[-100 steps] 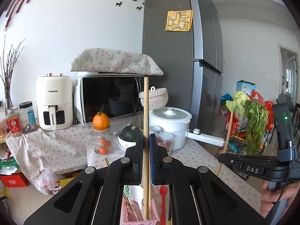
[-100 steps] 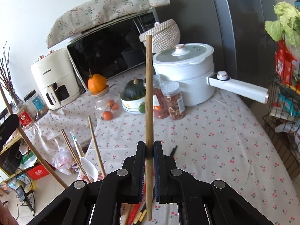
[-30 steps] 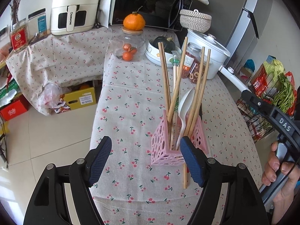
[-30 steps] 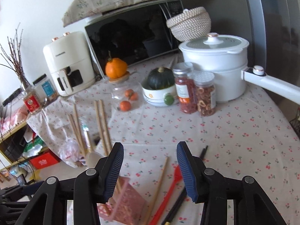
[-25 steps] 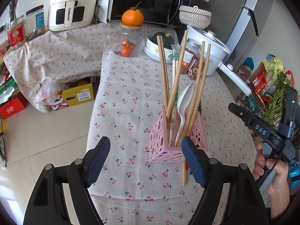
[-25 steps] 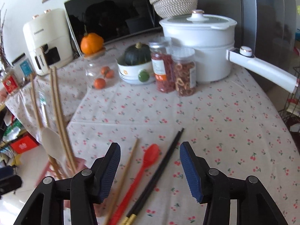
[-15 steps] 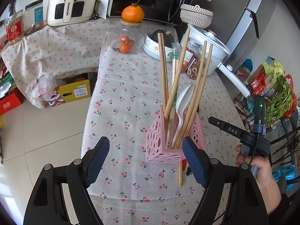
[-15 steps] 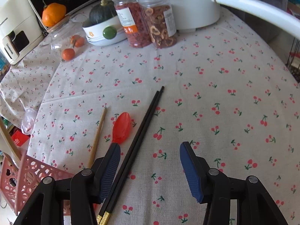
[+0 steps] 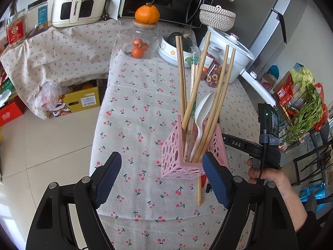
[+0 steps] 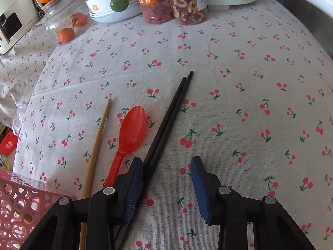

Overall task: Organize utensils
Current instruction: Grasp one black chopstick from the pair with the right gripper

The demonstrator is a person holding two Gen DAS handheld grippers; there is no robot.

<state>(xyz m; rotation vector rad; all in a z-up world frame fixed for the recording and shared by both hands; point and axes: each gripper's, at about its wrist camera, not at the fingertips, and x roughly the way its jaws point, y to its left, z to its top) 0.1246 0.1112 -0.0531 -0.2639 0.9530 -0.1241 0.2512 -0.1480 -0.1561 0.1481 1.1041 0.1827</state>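
Note:
A pink perforated holder (image 9: 179, 158) stands on the cherry-print tablecloth (image 9: 133, 125) with several wooden chopsticks (image 9: 216, 95) and a white spoon (image 9: 201, 112) upright in it. My left gripper (image 9: 161, 173) is open and empty, just in front of the holder. My right gripper (image 10: 166, 177) is open, low over the cloth. A pair of black chopsticks (image 10: 166, 120) runs under its left finger (image 10: 133, 187). A red spoon (image 10: 129, 133) and one wooden chopstick (image 10: 97, 141) lie left of them. The holder's corner (image 10: 12, 208) shows at lower left.
At the table's far end stand a white pot (image 9: 233, 56), two jars of dried food (image 10: 172, 0), a bowl with a green squash (image 9: 172, 48) and a glass jar of oranges (image 9: 139, 43). A vegetable rack (image 9: 303, 108) stands to the right, boxes on the floor to the left.
Both grippers held a wooden chopstick upright 3.3 s ago and have since let go. The right gripper has dropped low over the black chopsticks and red spoon. The left has stayed before the holder.

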